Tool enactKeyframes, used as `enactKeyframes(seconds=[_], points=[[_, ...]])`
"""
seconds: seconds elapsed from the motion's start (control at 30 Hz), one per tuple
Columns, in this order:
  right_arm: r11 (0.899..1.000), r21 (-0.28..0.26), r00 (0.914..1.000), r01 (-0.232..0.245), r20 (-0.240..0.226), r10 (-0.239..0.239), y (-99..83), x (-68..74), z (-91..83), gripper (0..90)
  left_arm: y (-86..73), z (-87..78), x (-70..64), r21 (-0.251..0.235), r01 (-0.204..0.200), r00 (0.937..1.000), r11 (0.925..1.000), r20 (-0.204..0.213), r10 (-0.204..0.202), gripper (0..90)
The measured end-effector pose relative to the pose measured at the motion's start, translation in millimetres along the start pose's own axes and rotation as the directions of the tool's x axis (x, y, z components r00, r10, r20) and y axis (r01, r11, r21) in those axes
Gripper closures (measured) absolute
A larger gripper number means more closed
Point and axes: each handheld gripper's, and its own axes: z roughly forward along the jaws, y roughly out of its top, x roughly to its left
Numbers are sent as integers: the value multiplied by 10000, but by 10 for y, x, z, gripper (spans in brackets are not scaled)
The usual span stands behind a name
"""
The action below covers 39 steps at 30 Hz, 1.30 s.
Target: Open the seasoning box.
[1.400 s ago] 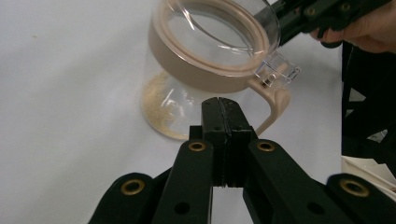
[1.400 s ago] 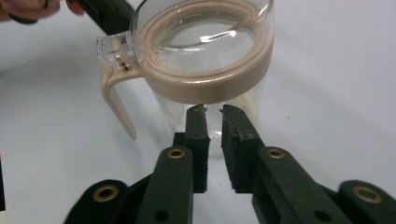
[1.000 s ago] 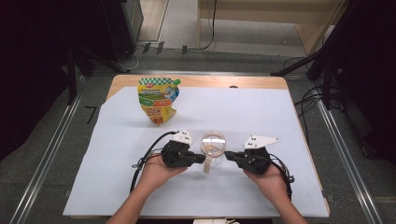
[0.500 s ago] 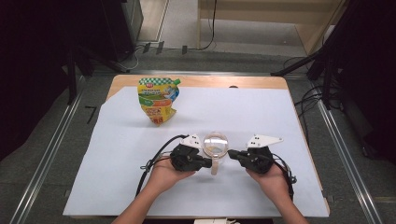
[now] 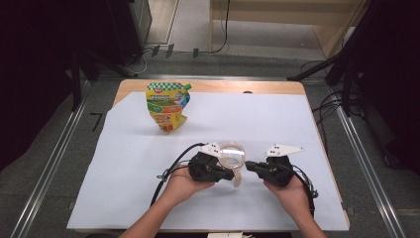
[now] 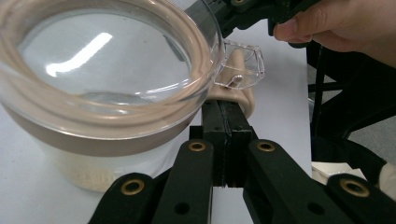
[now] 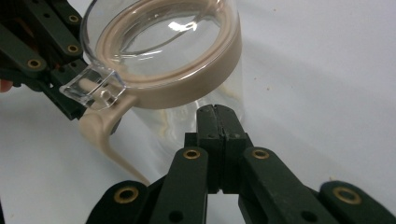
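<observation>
High view: both tools closed, left tool (image 5: 233, 176) at jar (image 5: 232, 154) 9 o'clock, right tool (image 5: 250, 165) at 3, bracing it to free the lid (image 6: 93, 60).

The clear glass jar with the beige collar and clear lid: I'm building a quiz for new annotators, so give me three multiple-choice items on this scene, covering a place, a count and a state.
1. Where does the clear glass jar with the beige collar and clear lid stand?
A. between the two grippers
B. beside the pouch
C. at the table's far edge

2. How many colourful printed pouches stand on the white sheet?
A. none
B. one
C. three

3. How do the right gripper's jaws stand?
A. wide open
B. around the jar
C. pressed together

Answers:
1 A, the high view shows the left gripper and the right one flanking it.
2 B, a single pouch, far left.
3 C, the right gripper view shows no gap between them.
</observation>
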Motion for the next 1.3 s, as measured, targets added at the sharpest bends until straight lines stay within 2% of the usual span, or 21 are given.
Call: enactKeyframes(seconds=[0.13,0.33,0.5,0.8,0.9,1.0,1.1,1.3], points=[[9999,8,9999,122,-78,-122,0,54,-47,900,0,-94,19,19,119,9998,9999,174,-119,873],[9997,46,9997,220,-121,-219,-3,113,-104,900,-15,-211,36,206,136,9998,9997,118,-139,850],[9999,44,9996,167,-236,-166,-40,185,-166,900,-11,-345,62,149,90,10000,9998,21,-90,804],[9994,136,9982,308,-522,-300,-78,350,-178,900,-27,-549,164,-62,320,9988,9995,-367,-322,745],[9989,223,9982,403,-461,-392,-89,392,-175,900,-29,-586,184,-1,321,9980,9995,-542,-321,697],[9990,315,9975,312,-647,-291,-103,397,-198,900,-40,-616,209,-41,397,9970,9992,-667,-399,639],[9986,291,9964,431,-740,-408,-104,417,-199,900,-47,-643,231,-155,400,9963,9991,-750,-411,610],[9966,517,9938,643,-944,-592,-112,506,-100,900,-62,-654,262,-332,264,9948,9991,-977,-295,515]])
